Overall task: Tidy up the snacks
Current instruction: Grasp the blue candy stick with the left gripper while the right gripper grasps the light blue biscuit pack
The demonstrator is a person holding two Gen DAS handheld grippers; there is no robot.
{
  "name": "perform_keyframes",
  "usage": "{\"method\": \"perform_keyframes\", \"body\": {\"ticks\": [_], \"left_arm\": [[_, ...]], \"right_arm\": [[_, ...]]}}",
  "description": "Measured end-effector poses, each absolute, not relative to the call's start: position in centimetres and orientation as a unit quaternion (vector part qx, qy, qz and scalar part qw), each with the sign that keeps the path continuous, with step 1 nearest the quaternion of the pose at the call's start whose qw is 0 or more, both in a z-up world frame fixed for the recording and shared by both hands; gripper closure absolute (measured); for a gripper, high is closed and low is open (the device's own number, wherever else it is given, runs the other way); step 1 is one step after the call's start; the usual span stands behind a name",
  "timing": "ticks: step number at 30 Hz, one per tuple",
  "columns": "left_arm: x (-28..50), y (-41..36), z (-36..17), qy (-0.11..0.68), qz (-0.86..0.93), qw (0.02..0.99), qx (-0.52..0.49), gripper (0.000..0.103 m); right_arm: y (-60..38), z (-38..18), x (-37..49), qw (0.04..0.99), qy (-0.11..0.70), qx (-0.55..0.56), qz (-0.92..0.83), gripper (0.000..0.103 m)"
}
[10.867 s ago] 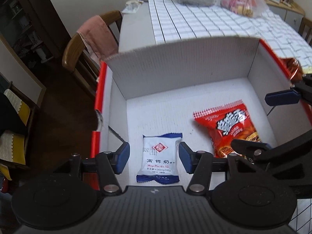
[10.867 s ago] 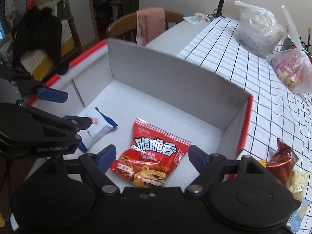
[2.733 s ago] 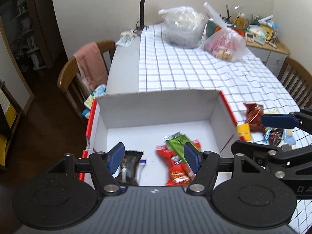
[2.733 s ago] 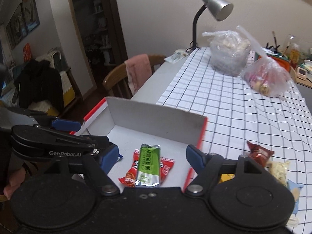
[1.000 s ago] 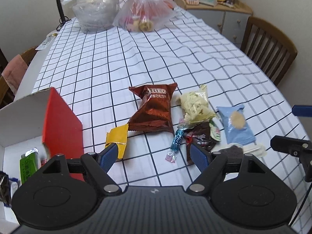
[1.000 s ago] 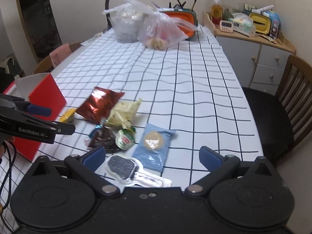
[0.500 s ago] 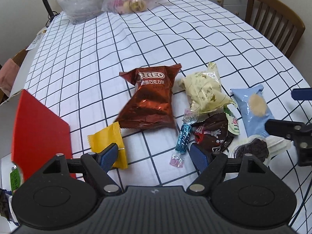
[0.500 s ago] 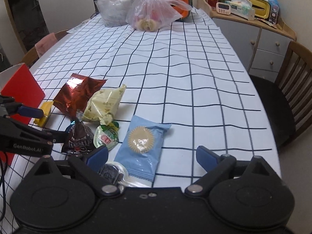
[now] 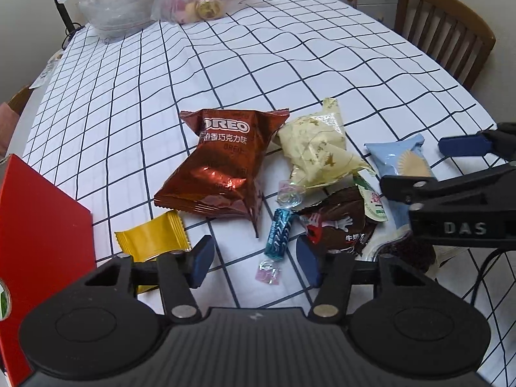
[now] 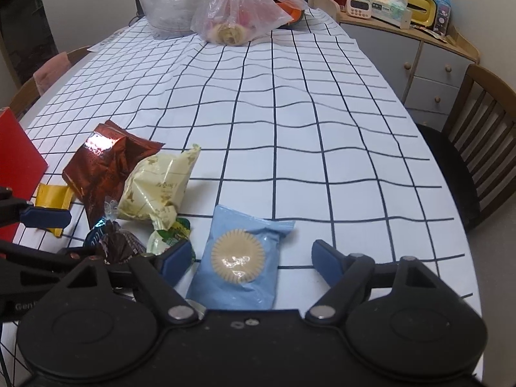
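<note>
A heap of snacks lies on the checked tablecloth. In the left wrist view my open left gripper (image 9: 256, 262) straddles a small blue wrapped candy (image 9: 279, 233), with the brown Oreo bag (image 9: 222, 164) just beyond, a yellow packet (image 9: 151, 238) to the left, and a cream packet (image 9: 317, 148) and dark chocolate packet (image 9: 338, 225) to the right. In the right wrist view my open right gripper (image 10: 250, 262) straddles the light blue biscuit packet (image 10: 240, 258). The red box wall (image 9: 35, 225) stands at the left.
Two tied plastic bags (image 10: 238, 13) and a lamp base sit at the table's far end. Wooden chairs (image 10: 480, 148) stand at the right side and a cabinet (image 10: 416, 54) with clutter behind. The table edge runs close to the right of the biscuit packet.
Both grippers have moved from the box to the snack heap and come lower and closer over the last second. The left now brackets the blue candy, the right the blue biscuit packet.
</note>
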State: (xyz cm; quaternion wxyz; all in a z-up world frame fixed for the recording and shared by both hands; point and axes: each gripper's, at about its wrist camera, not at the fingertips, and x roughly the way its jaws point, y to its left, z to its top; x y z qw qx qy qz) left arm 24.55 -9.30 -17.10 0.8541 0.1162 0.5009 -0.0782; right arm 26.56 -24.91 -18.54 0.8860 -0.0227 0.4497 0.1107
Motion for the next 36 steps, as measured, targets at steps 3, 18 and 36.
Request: {"method": "perform_keyframes", "body": {"ticks": [3, 18, 36], "left_arm": [[24.4, -9.3, -17.1, 0.498, -0.078, 0.857, 0.11, 0.059], [23.6, -9.5, -16.7, 0.499, -0.079, 0.858, 0.091, 0.091], [21.0, -6.1, -13.1, 0.49, -0.065, 0.869, 0.018, 0.091]], "right_arm": [[-24.7, -18.9, 26.5, 0.886, 0.451, -0.027, 0.104, 0.025], [-24.5, -18.4, 26.1, 0.888, 0.446, -0.025, 0.107, 0.057], [-26.3, -13.8, 23.0, 0.904, 0.409, -0.001, 0.125, 0.081]]}}
